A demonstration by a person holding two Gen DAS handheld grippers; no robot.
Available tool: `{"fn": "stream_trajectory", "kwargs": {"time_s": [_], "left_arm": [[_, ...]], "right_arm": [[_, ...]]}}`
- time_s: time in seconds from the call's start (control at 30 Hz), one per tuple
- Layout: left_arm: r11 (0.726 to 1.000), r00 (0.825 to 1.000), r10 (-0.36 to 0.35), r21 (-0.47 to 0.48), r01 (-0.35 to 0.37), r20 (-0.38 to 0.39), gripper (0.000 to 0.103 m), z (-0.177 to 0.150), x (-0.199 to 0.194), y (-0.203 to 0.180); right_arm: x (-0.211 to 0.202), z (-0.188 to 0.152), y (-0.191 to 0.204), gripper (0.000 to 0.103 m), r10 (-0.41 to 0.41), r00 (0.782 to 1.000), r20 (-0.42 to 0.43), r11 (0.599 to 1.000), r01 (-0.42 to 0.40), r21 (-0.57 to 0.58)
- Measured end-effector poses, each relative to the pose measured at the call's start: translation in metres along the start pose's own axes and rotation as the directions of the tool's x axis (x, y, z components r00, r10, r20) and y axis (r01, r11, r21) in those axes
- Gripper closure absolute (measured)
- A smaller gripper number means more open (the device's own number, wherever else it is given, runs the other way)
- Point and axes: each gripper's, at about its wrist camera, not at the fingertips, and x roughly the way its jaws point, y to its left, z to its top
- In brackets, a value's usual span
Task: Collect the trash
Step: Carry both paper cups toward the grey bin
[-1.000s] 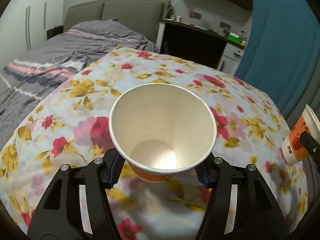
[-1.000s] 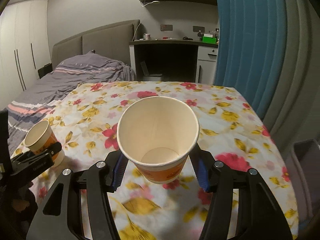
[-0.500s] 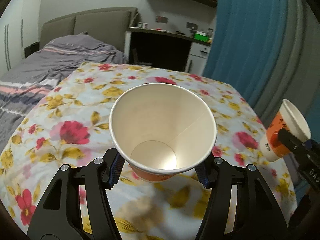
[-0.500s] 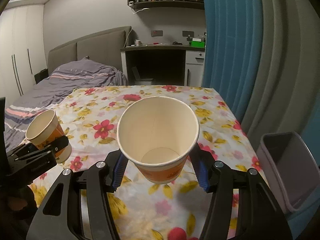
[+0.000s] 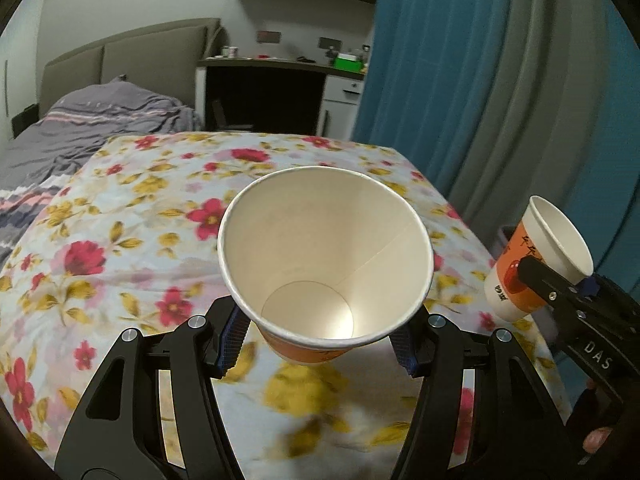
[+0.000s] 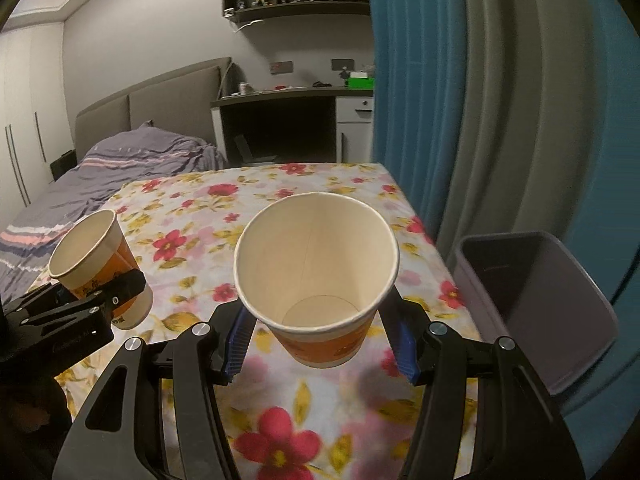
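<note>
- The left cup (image 5: 326,264) is a paper cup, orange outside and empty inside, clamped by its lower wall between the pads of the left gripper (image 5: 320,340), held clear above the flowered table (image 5: 120,240), mouth tilted toward the camera
- The right cup (image 6: 316,280) is the same kind, also empty, pinched the same way in the right gripper (image 6: 322,340), above the table's edge nearest the bin (image 6: 536,304)
- Taking the bin as the landmark: a second ago only its corner showed at the rim of the right view, and now its open mouth shows almost whole, just beside the right cup and lower than it; both hands have swung across the table toward it
- Judged from that, the carry looks nearly done for the right cup; the left cup is on the far side of the right cup from the bin and has further to go
- Neither grip has altered over the second, and neither cup looks crushed
- Only the right view shows the bin; it looks empty, though its floor is dim
- The left view shows the right cup from outside, with its printed orange side and a fingertip (image 5: 598,438) of the person below the handle
- The right view shows the left cup from outside, on the side away from the bin
</note>
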Motion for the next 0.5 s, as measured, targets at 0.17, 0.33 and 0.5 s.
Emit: {"fn": "stream_trajectory", "kwargs": {"time_s": [0.17,0.33,0.5], "left_arm": [[0.999,0.999,-0.035,0.031,0.035,-0.006,0.044,-0.001,0.004,-0.028],[0.996,0.998,-0.064,0.058,0.065,-0.015,0.044,-0.002,0.008,-0.053],[0.992,0.995,-0.098,0.08,0.1,-0.027,0.044,-0.003,0.014,-0.076]], "right_arm": [[-0.007,-0.006,-0.021,0.045,-0.027,1.0,0.004,0.999,0.027,0.02],[-0.01,-0.01,-0.04,0.045,-0.052,0.999,0.005,0.998,0.052,0.039],[-0.014,-0.014,-0.058,0.045,-0.076,0.997,0.005,0.995,0.076,0.059]]}}
